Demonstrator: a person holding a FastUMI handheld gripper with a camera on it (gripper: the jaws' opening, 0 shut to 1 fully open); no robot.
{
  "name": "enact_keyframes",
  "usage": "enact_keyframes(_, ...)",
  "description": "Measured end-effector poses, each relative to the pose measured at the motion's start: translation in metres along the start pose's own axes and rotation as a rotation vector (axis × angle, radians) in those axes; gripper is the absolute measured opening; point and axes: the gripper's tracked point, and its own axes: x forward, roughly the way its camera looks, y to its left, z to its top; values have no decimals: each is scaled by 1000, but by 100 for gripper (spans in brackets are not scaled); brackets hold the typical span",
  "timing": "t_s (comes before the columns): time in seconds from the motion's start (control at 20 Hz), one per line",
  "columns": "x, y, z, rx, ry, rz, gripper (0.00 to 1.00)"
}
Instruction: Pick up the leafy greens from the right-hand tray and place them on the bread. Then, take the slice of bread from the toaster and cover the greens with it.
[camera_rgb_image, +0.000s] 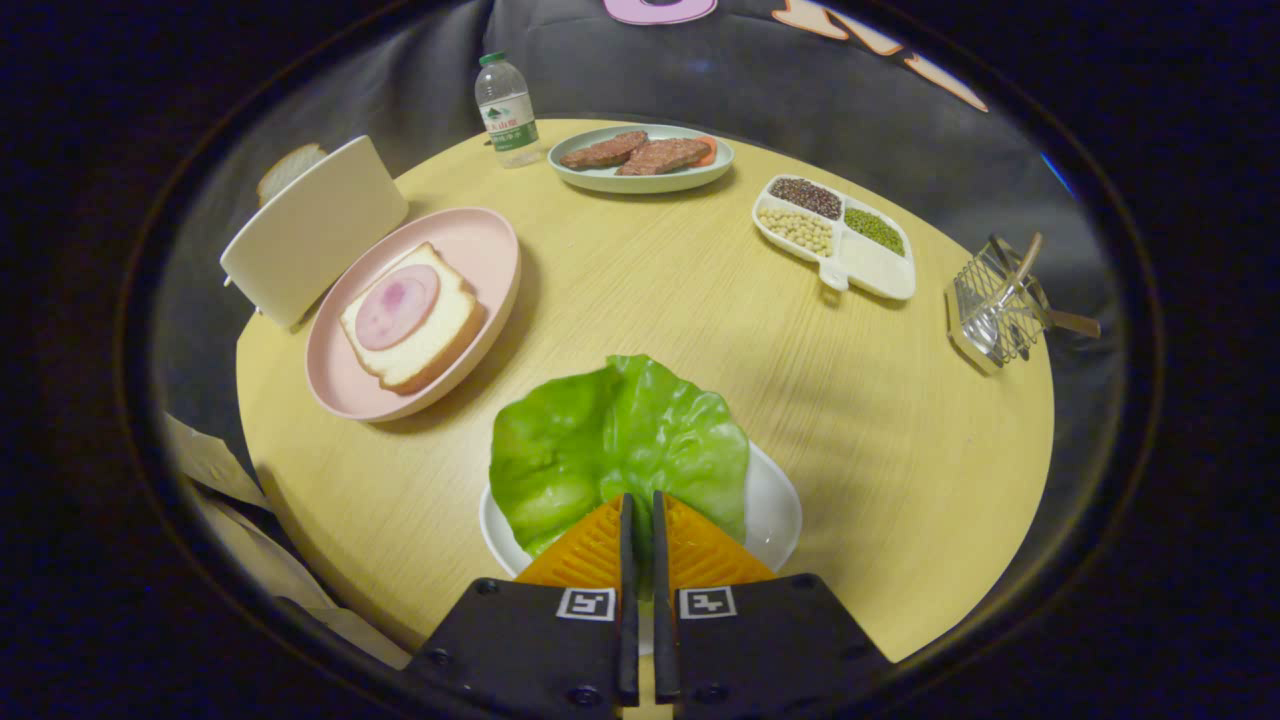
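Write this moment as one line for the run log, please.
phase: grasping greens | gripper: fingers closed on edge of leafy greens over white tray | bread with ham on pink plate: uncovered | toaster: slice inside

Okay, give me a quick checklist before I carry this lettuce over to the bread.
1. Claw closed on the lettuce leaf: ok, both fingers nearly together pinching its near edge.
2. Leaf lifted off its white plate: cannot tell.
3. Bread on the pink plate ready, ham slice on top: ok.
4. Path across the table to the bread unobstructed: ok.
5. Second slice waiting in the toaster: ok, its top shows.
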Motion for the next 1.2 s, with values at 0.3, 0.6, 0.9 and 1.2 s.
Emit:
enact_keyframes(0.3, -8, 4, -6, -73, 25, -22, 3)
enact_keyframes(0.6, -20, 0, -3, -184, -21, -61, 63)
enact_keyframes(0.9, -21, -18, -12, -163, 6, -99, 99)
enact_keyframes(1.2, -12, -15, -31, 18, 102, -10, 96)
